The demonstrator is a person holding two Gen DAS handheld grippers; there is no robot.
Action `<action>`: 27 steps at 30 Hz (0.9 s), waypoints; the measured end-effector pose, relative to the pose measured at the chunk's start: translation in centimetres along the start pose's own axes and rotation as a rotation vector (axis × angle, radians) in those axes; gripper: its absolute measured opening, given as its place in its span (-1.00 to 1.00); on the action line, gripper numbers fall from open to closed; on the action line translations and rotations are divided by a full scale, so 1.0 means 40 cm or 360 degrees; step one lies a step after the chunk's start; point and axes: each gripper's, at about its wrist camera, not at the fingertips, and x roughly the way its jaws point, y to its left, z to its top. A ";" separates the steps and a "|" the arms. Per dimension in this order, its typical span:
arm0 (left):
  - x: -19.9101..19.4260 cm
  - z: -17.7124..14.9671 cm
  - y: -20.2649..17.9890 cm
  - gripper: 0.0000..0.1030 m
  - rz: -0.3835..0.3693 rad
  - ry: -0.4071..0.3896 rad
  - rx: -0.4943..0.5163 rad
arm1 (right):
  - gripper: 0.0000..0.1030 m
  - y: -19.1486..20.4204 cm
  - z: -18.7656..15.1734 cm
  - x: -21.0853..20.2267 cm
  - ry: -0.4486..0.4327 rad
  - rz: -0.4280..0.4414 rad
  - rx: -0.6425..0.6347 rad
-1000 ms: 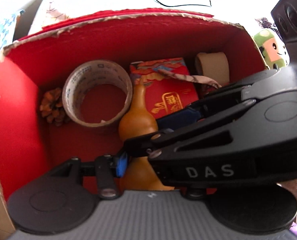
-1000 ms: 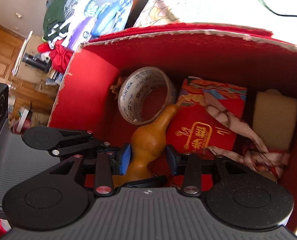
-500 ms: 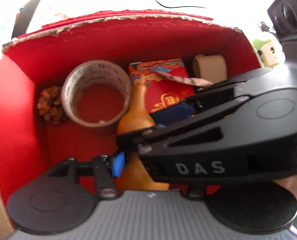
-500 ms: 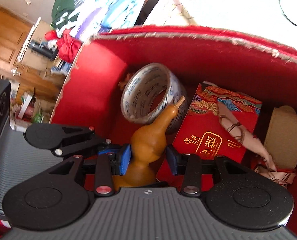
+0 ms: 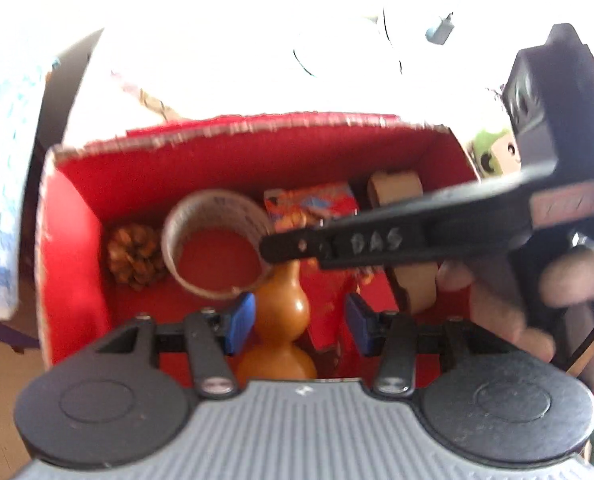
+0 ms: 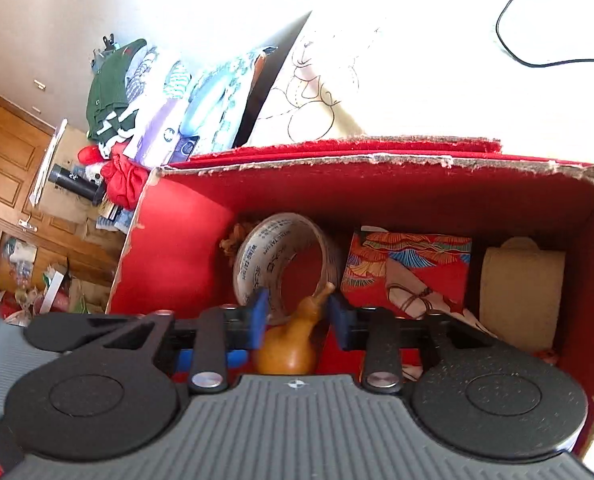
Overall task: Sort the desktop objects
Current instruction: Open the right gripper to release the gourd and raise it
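Both tongs around gourd, unclamped

Both wrist cameras look steeply down, close over the red box. They share its contents, the gourd nearest.

Strong daylight washes the white tabletop almost blank. A thin black cable loops across it. At the left stands a pale wall, with a panelled wooden door below and a heap of folded clothes beside a cluttered floor.
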 end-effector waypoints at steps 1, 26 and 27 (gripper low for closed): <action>-0.001 0.007 0.002 -0.05 0.0006 -0.0007 0.0006 | -0.51 0.003 0.000 0.003 -0.0016 -0.0022 -0.0002; 0.076 -0.041 0.066 0.36 0.0097 0.0242 -0.0201 | -0.49 0.074 0.001 0.130 0.0248 0.0144 -0.0238; 0.071 -0.047 0.074 0.37 0.0111 0.0239 -0.0227 | -0.49 0.086 -0.004 0.132 0.0253 0.0161 -0.0267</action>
